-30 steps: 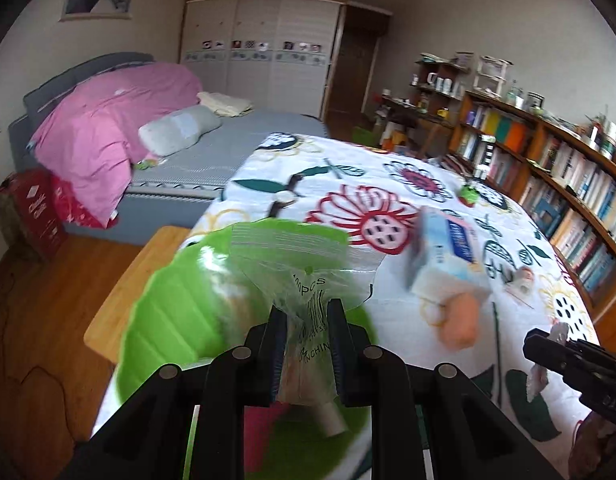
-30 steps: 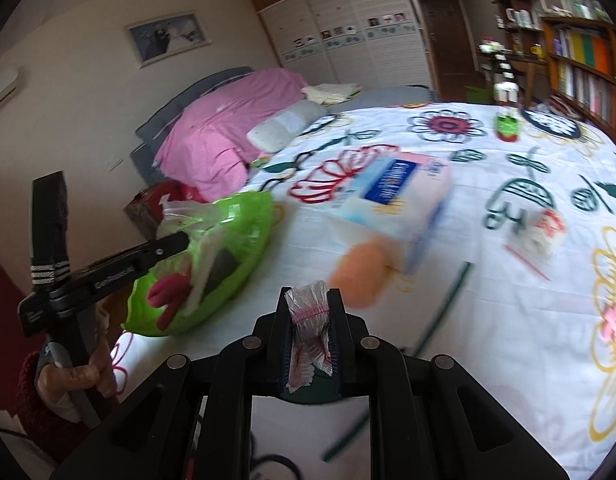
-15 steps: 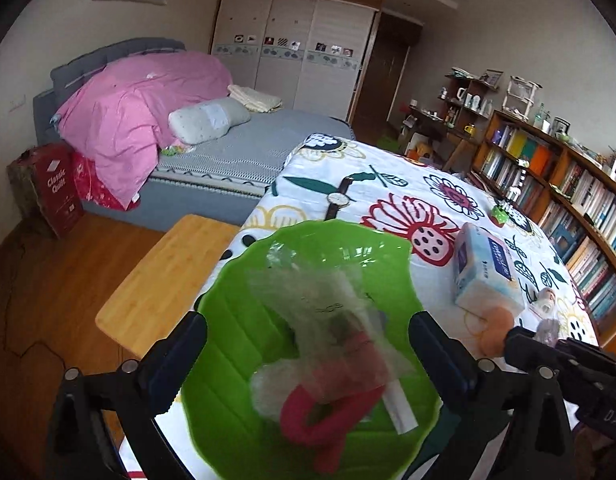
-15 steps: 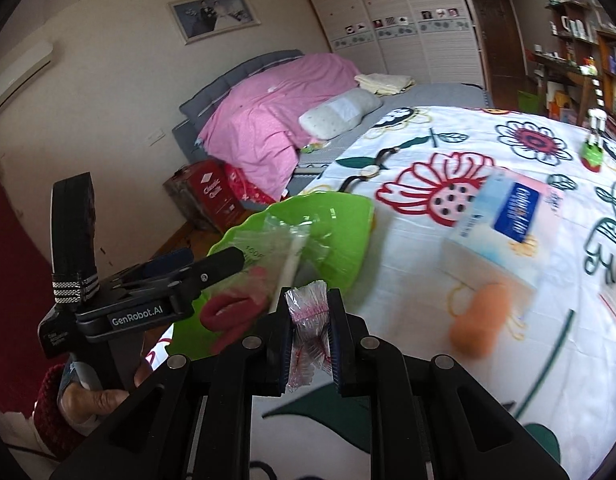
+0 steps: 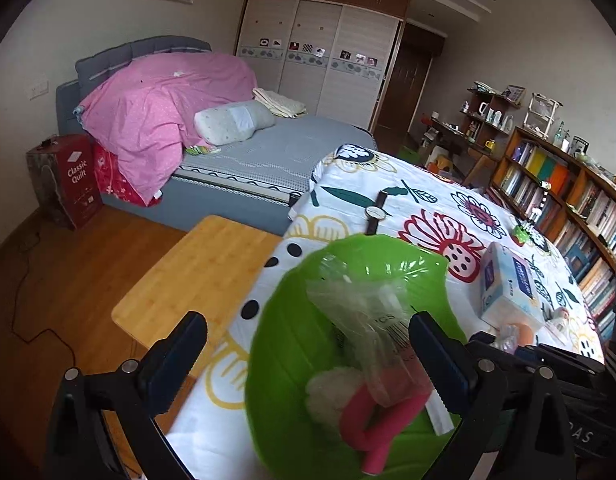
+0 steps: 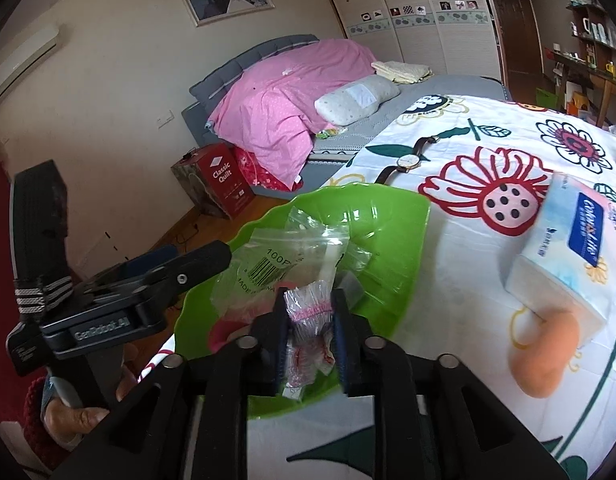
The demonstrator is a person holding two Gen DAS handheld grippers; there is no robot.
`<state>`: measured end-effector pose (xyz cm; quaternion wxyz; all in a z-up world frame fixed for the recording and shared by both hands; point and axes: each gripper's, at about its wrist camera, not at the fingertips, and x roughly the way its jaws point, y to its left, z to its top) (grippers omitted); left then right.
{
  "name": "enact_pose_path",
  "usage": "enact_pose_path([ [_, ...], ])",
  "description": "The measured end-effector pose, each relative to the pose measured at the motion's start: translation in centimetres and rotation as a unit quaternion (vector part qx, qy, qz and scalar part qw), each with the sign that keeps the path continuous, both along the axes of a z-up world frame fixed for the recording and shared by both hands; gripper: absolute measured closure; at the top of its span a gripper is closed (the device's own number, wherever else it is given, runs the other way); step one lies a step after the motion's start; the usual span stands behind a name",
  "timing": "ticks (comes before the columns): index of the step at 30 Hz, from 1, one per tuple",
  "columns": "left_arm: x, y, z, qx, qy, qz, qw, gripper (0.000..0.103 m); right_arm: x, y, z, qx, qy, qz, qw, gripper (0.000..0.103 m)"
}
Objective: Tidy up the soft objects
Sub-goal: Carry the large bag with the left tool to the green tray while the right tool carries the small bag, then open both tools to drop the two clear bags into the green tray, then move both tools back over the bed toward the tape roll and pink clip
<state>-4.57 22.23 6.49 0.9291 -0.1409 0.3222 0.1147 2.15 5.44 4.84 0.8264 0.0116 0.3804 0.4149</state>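
Note:
A green leaf-shaped bowl (image 5: pixel 292 344) (image 6: pixel 391 220) sits at the near left corner of the flowered table. In it lie a clear zip bag (image 5: pixel 371 316) (image 6: pixel 288 256), a pink foam tube (image 5: pixel 367 436) and a white fluffy ball (image 5: pixel 327 392). My left gripper (image 5: pixel 308 344) is open wide over the bowl, empty; it also shows in the right wrist view (image 6: pixel 196 260). My right gripper (image 6: pixel 309 312) is shut on a small crinkled clear packet with pink print (image 6: pixel 309 320), held over the bowl's near rim.
A tissue pack (image 6: pixel 571 248) (image 5: pixel 507 288) and an orange sponge (image 6: pixel 547 352) lie right of the bowl. A wristwatch (image 6: pixel 407 160) (image 5: pixel 375 212) lies beyond it. A low wooden table (image 5: pixel 200 276) stands left of the table edge. Bed and bookshelves stand behind.
My left gripper opened and let the zip bag drop into the bowl, then drew back. My right gripper carried the packet left, from over the table to over the bowl.

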Motion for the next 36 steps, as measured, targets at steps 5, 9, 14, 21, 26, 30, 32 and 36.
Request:
enact_pose_path([
  [5,0.0,0.4,0.0,0.001,0.0,0.005,1.0,0.0,0.3,0.2,-0.5,0.011,0.005,0.013,1.0,0.055],
  [9,-0.1,0.5,0.1,0.003,-0.001,0.007,1.0,0.0,0.2,-0.6,-0.6,0.014,0.002,0.006,1.0,0.052],
  [14,0.0,0.3,0.3,0.003,-0.002,0.005,1.0,0.0,0.1,-2.1,-0.5,0.025,0.002,-0.011,1.0,0.049],
  [21,0.0,0.1,0.3,0.007,-0.003,0.005,1.0,0.0,-0.5,-4.0,-1.0,-0.01,-0.017,-0.048,0.999,0.049],
  [26,0.3,-0.6,0.4,0.009,0.0,-0.004,0.9999,0.0,-1.0,-4.2,-1.7,-0.019,-0.008,-0.046,0.999,0.049],
  [30,0.3,-1.3,0.5,0.011,-0.003,-0.011,0.9999,0.0,-1.1,-4.9,-1.7,-0.014,-0.007,-0.055,0.998,0.049],
  [32,0.3,-1.6,0.6,0.01,-0.005,-0.016,0.9998,0.0,-1.2,-5.3,-1.7,-0.012,-0.008,-0.06,0.998,0.049],
  [36,0.5,-2.6,0.8,0.015,-0.004,-0.022,0.9997,0.0,-1.4,-6.5,-1.7,-0.011,-0.01,-0.076,0.997,0.049],
])
